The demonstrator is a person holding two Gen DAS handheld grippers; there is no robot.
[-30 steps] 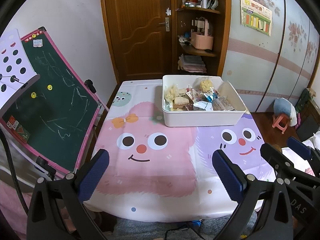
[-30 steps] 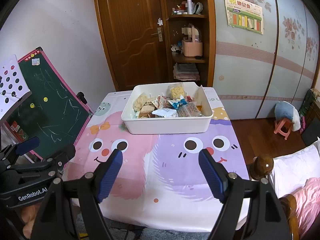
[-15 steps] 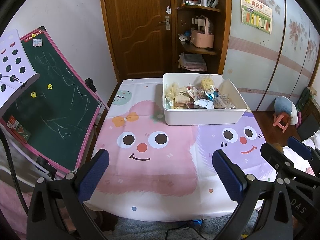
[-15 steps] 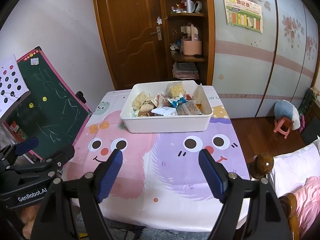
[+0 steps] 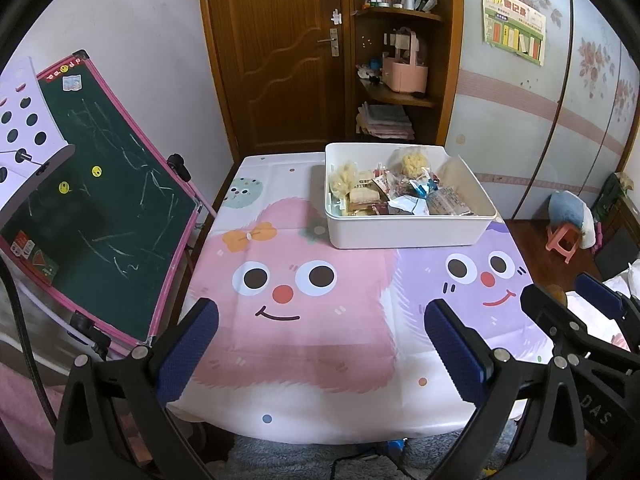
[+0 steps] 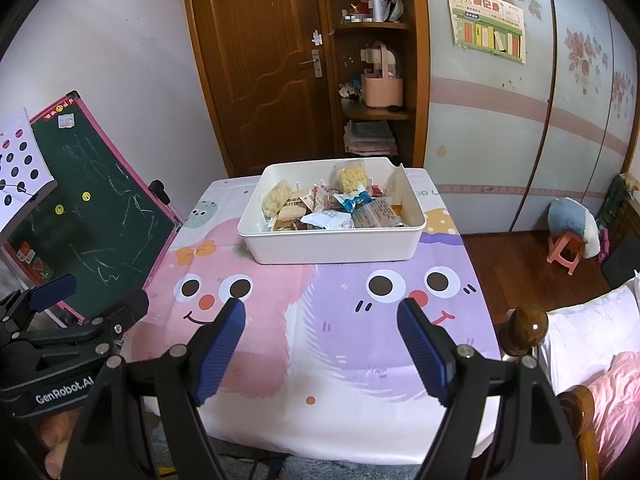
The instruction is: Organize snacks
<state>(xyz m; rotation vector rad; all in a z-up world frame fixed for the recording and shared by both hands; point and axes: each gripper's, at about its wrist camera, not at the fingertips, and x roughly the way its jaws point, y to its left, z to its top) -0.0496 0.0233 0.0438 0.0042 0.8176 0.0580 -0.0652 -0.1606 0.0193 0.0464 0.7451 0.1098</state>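
Left wrist view: looks from the near edge of the table (image 5: 320, 408) forward and slightly down, between the left gripper (image 5: 320, 356) fingers, toward the far wooden door (image 5: 276, 52). Right wrist view: same facing from just to the right, between the right gripper (image 6: 320, 354) fingers. Shared: tablecloth, white snack bin (image 5: 404, 236) (image 6: 332, 246) at the far end, chalkboard (image 5: 100, 208) (image 6: 100, 216), door, corner shelves; each view catches the other gripper at its edge.

Bin (image 5: 404, 232) sits on the bench (image 5: 304, 344) at its far edge, toward the far right corner, snack packets (image 5: 392, 196) piled inside it. My left tool (image 5: 320, 344) and right tool (image 6: 320, 340) hang over the near edge, left one beside the right. Chalkboard (image 5: 100, 208) stands off the bench's left edge. Door (image 5: 276, 52) and shelves (image 5: 396, 92) behind the far edge. Stool (image 5: 564, 240) on the floor to the right.
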